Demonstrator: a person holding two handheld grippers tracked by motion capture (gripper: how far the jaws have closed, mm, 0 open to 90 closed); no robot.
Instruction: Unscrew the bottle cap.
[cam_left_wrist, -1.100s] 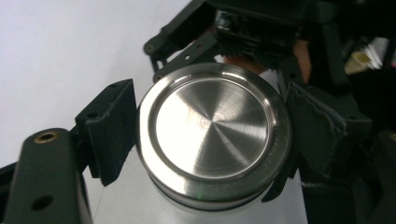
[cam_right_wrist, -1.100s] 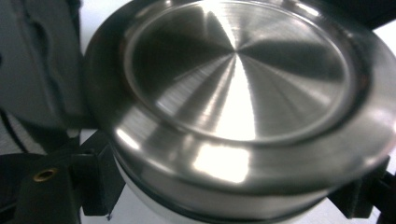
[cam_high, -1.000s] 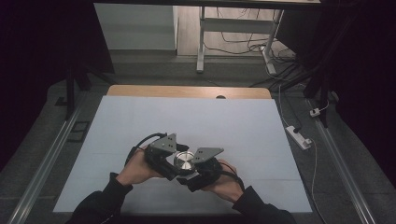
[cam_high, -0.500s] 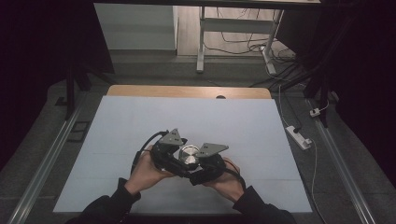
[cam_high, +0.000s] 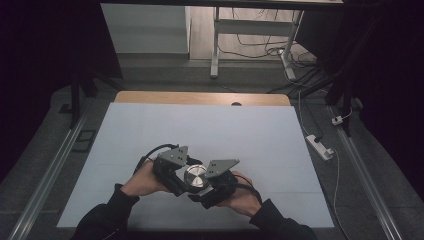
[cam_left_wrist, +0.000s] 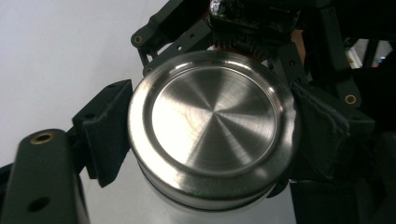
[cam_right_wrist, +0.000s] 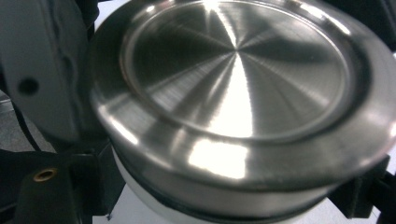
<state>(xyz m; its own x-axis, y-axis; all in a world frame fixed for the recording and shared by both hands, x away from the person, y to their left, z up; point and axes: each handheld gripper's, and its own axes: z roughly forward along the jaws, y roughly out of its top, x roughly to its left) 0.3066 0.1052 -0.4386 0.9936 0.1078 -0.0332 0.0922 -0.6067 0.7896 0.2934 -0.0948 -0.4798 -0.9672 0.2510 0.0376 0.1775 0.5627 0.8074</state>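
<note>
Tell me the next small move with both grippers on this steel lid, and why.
Probably twist the steel lid slightly with the left gripper while the right gripper steadies it: jaws press both its sides, and a white body shows just beneath.

Pretty dim room overall, the edges just go black. The table (cam_high: 280, 135) has a pale blue-grey tabletop with a strip of bare wood along its far edge. Grey carpet-ish floor (cam_high: 380, 165) around it, metal rails (cam_high: 47, 175) running down both sides. A white power strip (cam_high: 320, 146) lies off the right edge. Beyond the far edge there's a white desk frame (cam_high: 216, 45) with tangled cables (cam_high: 260, 42), and what looks like a pale panel (cam_high: 145, 30) at the left.
</note>
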